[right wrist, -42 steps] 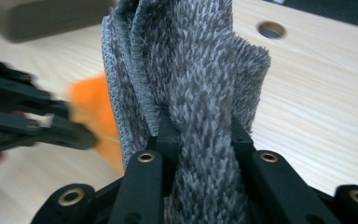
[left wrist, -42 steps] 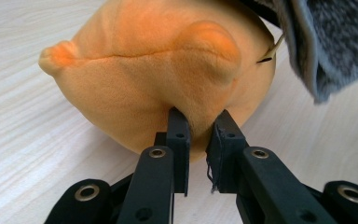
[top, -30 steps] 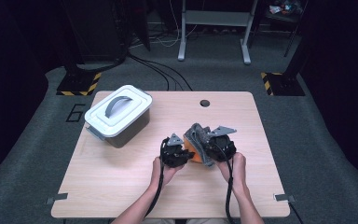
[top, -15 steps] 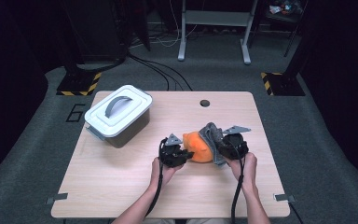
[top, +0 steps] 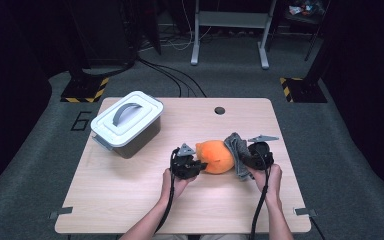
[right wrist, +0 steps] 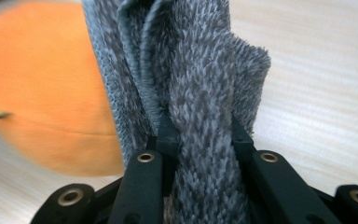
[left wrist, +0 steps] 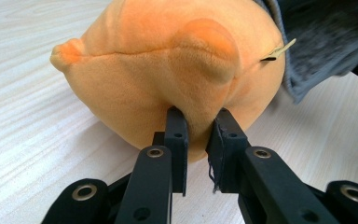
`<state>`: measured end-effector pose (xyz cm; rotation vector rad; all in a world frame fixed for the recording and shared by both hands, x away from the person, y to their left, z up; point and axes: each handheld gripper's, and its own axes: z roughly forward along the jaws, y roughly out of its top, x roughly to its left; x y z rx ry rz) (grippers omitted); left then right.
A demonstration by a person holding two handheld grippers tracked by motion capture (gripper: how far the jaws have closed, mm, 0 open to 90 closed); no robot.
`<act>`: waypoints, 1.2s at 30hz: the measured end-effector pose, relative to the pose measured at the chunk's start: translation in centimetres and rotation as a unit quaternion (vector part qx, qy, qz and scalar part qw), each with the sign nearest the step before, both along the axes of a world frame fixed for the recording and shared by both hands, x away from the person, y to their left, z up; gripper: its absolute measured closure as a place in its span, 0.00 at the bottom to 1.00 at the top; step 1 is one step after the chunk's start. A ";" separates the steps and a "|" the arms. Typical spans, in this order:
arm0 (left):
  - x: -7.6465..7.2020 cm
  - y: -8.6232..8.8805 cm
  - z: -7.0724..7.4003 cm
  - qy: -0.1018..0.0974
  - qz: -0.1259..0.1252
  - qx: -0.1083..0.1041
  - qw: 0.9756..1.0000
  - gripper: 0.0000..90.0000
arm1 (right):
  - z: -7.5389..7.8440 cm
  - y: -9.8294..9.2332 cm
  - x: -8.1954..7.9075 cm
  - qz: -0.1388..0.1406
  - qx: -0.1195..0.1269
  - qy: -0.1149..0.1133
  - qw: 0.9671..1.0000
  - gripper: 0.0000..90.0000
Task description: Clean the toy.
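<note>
So I've got the orange plush (top: 216, 156) sitting a bit right of middle on the bench (top: 130, 200), closer to the near edge than the far one. Loads of bare wood to the near left, and a fair strip on the right before the edge. The white-lidded grey bin (top: 126, 124) is off at the far left, well apart from everything, and there's a small round hole (top: 219, 110) near the far edge.

The plush lies with its long axis running left-right, and a little nub (left wrist: 68, 48) sticks out from one end.

My left tongs (top: 196, 165) are clamped on a pinch of plush fabric at its left side. My right tongs (top: 243, 159) are clamped on a grey fuzzy cloth (top: 236, 152), which is bunched up against the right end of the plush.

From the high view the cloth just looks like a grey lump. The right gripper view shows its folds and a stitched hem (right wrist: 150, 88) running up between the jaws. The left gripper view picks up a small tag (left wrist: 278, 49) on the plush.
</note>
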<state>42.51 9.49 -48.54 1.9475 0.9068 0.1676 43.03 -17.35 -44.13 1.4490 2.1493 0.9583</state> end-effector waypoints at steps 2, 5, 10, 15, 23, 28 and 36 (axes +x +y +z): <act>0.0 -0.1 0.0 -0.004 -0.001 0.002 1.000 0.87 | 0.9 0.2 -0.5 0.023 0.011 -0.008 1.000 0.81; -0.2 -0.3 0.1 -0.010 -0.001 0.004 1.000 0.87 | 2.3 1.5 -1.3 0.043 0.008 -0.026 0.999 0.81; -0.3 -0.5 0.2 -0.017 -0.006 0.013 1.000 0.87 | 3.5 5.4 -2.3 0.082 -0.030 -0.045 0.995 0.81; -0.5 -0.7 0.4 -0.026 -0.012 0.035 0.999 0.88 | 2.8 8.4 -2.2 0.107 -0.093 -0.047 0.989 0.81; -0.4 -0.7 0.1 -0.021 -0.013 0.020 0.999 0.88 | 2.4 7.8 -1.9 0.103 -0.095 -0.046 0.989 0.82; -0.4 -0.7 0.1 -0.022 -0.014 0.022 0.999 0.88 | 2.1 6.5 -1.8 0.091 -0.077 -0.042 0.992 0.82; -0.3 -0.5 0.0 -0.019 -0.011 0.019 1.000 0.88 | 0.9 2.4 -0.5 0.039 -0.039 -0.015 0.998 0.82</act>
